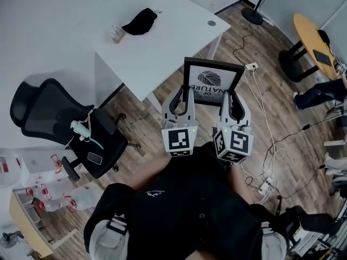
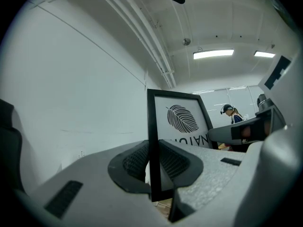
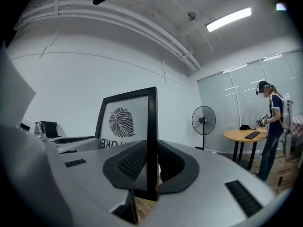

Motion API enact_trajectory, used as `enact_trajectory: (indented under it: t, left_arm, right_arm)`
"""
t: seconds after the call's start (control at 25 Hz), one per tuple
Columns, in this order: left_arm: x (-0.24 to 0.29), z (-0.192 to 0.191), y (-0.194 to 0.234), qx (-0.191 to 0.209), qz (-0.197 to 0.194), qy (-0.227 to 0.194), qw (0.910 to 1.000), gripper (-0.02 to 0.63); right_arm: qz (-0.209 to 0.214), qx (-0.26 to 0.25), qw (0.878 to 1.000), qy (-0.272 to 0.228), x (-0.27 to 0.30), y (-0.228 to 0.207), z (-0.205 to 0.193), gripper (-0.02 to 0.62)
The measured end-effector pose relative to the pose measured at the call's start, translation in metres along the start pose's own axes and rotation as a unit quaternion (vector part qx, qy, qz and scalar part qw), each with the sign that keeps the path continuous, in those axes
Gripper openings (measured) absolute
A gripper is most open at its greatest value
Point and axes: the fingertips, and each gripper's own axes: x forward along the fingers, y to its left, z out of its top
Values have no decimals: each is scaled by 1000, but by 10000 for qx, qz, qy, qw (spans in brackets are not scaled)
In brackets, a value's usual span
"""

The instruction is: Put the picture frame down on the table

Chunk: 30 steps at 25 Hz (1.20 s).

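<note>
A black picture frame (image 1: 211, 82) with a leaf print and upside-down lettering hangs upright in the air over the wooden floor, just past the white table's (image 1: 162, 42) near corner. My left gripper (image 1: 180, 105) is shut on the frame's left edge (image 2: 152, 145). On the frame's right edge (image 3: 151, 141), my right gripper (image 1: 235, 108) is shut too. The pads (image 2: 176, 161) of each gripper press both faces of the black border. The frame's bottom edge is hidden behind the grippers in the head view.
On the table lie a black cap (image 1: 140, 21) and a small packet (image 1: 115, 33). A black office chair (image 1: 70, 129) stands at the left. Cables and a power strip (image 1: 265, 145) trail across the floor at the right. Farther off are a round wooden table (image 1: 314, 39), a fan (image 3: 203, 121) and a person (image 3: 271, 126).
</note>
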Motion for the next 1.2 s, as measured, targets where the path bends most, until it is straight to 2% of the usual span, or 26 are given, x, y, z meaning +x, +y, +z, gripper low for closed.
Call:
enact_trajectory:
  t: [0.36, 0.84, 1.2]
  left_arm:
    - [23, -11, 17, -10, 87, 81, 9999, 70]
    - [73, -15, 60, 70, 860, 95, 9962, 69]
    - [139, -14, 60, 109, 1279, 166, 9916, 70]
  right_arm:
    - [121, -18, 9998, 131, 35, 4, -7, 66]
    - [855, -33, 9962, 188, 116, 20, -5, 66]
    - [1270, -14, 9915, 277, 192, -8, 4, 66]
